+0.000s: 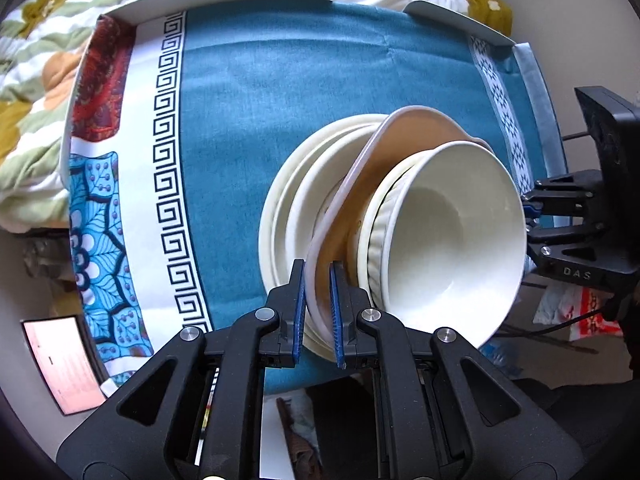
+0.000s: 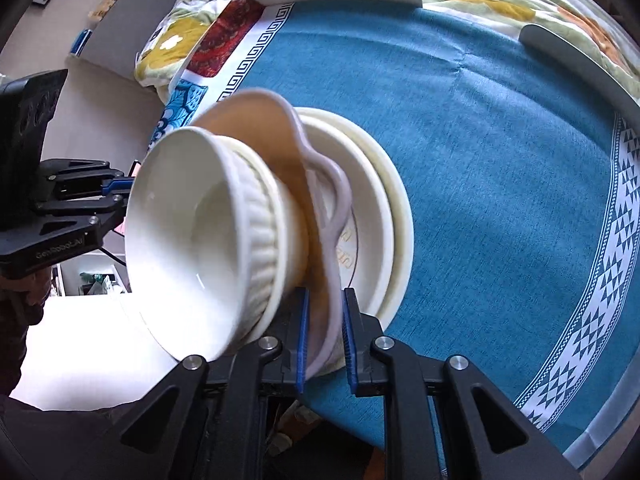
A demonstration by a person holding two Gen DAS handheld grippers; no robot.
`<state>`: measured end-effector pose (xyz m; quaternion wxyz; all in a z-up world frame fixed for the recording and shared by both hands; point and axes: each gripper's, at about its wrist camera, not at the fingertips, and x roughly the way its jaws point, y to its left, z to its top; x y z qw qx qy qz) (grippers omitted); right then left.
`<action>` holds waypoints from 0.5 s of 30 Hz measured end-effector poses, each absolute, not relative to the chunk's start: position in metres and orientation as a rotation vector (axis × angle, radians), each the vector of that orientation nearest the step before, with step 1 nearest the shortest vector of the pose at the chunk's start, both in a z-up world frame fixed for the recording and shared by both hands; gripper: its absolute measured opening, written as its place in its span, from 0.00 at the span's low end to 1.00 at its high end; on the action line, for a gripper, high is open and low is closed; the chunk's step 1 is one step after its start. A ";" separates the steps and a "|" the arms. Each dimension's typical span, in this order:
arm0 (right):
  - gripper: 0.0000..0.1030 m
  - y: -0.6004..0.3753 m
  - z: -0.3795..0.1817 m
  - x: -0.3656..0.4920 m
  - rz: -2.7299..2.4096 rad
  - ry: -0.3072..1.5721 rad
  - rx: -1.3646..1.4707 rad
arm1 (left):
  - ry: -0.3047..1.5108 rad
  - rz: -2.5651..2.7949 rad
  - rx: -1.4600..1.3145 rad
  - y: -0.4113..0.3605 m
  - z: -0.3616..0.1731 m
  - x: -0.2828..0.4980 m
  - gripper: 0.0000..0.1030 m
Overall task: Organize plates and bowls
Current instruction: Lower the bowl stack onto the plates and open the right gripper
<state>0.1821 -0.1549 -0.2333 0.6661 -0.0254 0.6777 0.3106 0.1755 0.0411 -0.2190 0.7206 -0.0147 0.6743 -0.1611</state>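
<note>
The left tool (image 1: 318, 312) and the right tool (image 2: 325, 342) face each other from opposite sides, each with its blue-padded fingers narrowed onto a rim held between them.

Nested white bowls (image 1: 448, 232) on tan plate (image 1: 384, 160), cream plates (image 1: 288, 200) beneath

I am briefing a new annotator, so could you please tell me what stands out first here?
A stack of white bowls sits on a tan wavy-rimmed plate, over cream plates on the blue tablecloth. The left gripper and right gripper each have their jaws around that plate's rim.
</note>
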 end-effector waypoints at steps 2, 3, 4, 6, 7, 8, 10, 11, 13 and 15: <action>0.15 -0.153 -0.231 0.181 0.699 1.525 -0.074 | 1.486 -0.357 -0.018 0.042 -0.221 0.175 0.08; 0.15 -0.154 -0.230 0.180 0.701 1.520 -0.088 | 1.483 -0.363 -0.026 0.043 -0.221 0.175 0.08; 0.15 -0.153 -0.230 0.180 0.702 1.517 -0.096 | 1.482 -0.367 -0.038 0.044 -0.221 0.175 0.08; 0.15 -0.151 -0.230 0.180 0.702 1.517 -0.101 | 1.481 -0.371 -0.054 0.047 -0.222 0.176 0.08; 0.15 -0.152 -0.231 0.180 0.702 1.518 -0.105 | 1.480 -0.370 -0.059 0.048 -0.221 0.175 0.08; 0.15 -0.151 -0.231 0.180 0.702 1.518 -0.111 | 1.478 -0.369 -0.060 0.048 -0.221 0.175 0.08; 0.15 -0.151 -0.233 0.179 0.696 1.526 -0.122 | 1.476 -0.367 -0.061 0.049 -0.220 0.174 0.08; 0.15 -0.151 -0.233 0.179 0.696 1.526 -0.123 | 1.473 -0.368 -0.063 0.050 -0.219 0.174 0.08; 0.15 -0.153 -0.231 0.180 0.683 1.524 -0.117 | 1.460 -0.358 -0.067 0.052 -0.213 0.175 0.08; 0.15 -0.156 -0.228 0.183 0.667 1.518 -0.104 | 1.444 -0.356 -0.071 0.057 -0.206 0.175 0.08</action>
